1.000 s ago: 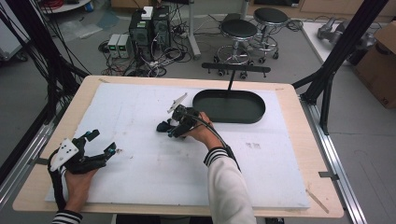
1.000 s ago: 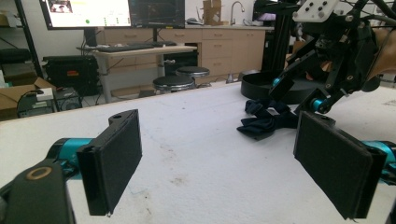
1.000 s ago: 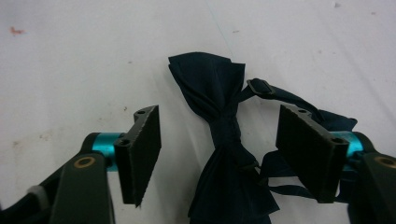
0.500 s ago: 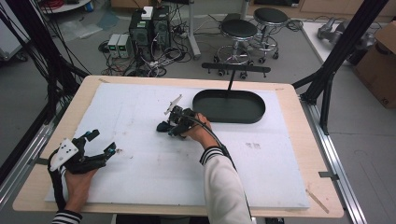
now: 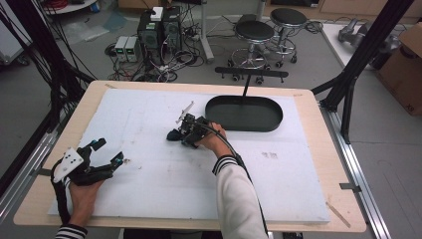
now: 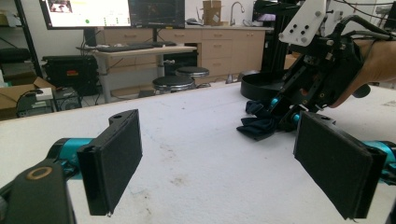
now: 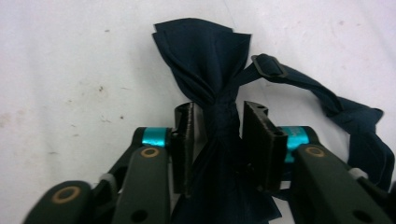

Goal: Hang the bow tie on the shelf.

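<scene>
1. Bow tie (image 7: 212,84), dark navy, lies on the white table cover (image 5: 149,129), near the left end of the black oval tray (image 5: 244,113) and apart from it.
2. The right gripper (image 7: 217,128) has just been closing, with the tie's centre knot between its jaws. They stand narrow on either side of the knot; in the right gripper view slim gaps seem to remain, so whether the pads press the cloth is hard to tell.
3. In that view the tie's near wing runs under the gripper and is cut off at the bottom edge. Its strap (image 7: 327,100) with a small buckle trails off to the right and is partly hidden behind the jaw arm.
4. From the high view the tie is a small dark patch (image 5: 174,134) just left of the hand, its shape unreadable.
5. The left gripper (image 6: 219,154) rests well away from the tray toward the near left corner, jaws wide with nothing between them. Its lower parts are cut off by the frame.
</scene>
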Available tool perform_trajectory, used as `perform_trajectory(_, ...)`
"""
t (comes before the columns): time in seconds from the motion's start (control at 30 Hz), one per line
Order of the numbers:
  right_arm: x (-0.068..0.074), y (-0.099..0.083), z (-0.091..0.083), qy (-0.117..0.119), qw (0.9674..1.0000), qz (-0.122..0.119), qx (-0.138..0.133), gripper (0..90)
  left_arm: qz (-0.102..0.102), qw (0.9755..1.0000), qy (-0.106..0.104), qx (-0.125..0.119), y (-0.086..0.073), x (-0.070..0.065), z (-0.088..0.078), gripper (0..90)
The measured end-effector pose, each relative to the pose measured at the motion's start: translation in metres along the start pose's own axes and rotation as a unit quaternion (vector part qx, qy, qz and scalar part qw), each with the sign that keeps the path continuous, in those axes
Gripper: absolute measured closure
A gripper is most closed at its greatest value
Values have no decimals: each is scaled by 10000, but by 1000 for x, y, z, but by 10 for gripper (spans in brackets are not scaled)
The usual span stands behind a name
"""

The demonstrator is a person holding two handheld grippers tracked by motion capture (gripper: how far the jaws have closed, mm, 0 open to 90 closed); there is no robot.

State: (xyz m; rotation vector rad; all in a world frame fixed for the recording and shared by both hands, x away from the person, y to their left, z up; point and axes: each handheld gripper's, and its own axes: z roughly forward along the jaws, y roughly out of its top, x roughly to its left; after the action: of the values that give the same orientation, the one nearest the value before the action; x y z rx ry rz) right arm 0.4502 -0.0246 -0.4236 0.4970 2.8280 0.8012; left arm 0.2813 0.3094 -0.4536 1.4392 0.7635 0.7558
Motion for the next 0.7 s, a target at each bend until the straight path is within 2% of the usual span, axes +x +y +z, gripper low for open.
perform_trajectory(0.07, -1, -1, 0, 67, 9999, 77, -15, 678, -2, 10000, 0, -1, 0, 0, 0, 157)
perform_trajectory(0.1, -3, -2, 0, 140, 9997, 212, -41, 682, -2, 10000, 0, -1, 0, 0, 0, 157)
perform_trajectory(0.23, -4, -3, 0, 190, 9991, 388, -49, 715, -6, 10000, -1, -3, 0, 0, 0, 157)
perform_trajectory(0.33, -2, -1, 0, 103, 9997, 226, -25, 744, -4, 10000, 1, -4, 0, 0, 0, 157)
perform_trajectory(0.7, 2, 1, -1, -52, 10000, 81, 6, 754, -10, 10000, -1, -14, 0, 0, 0, 157)
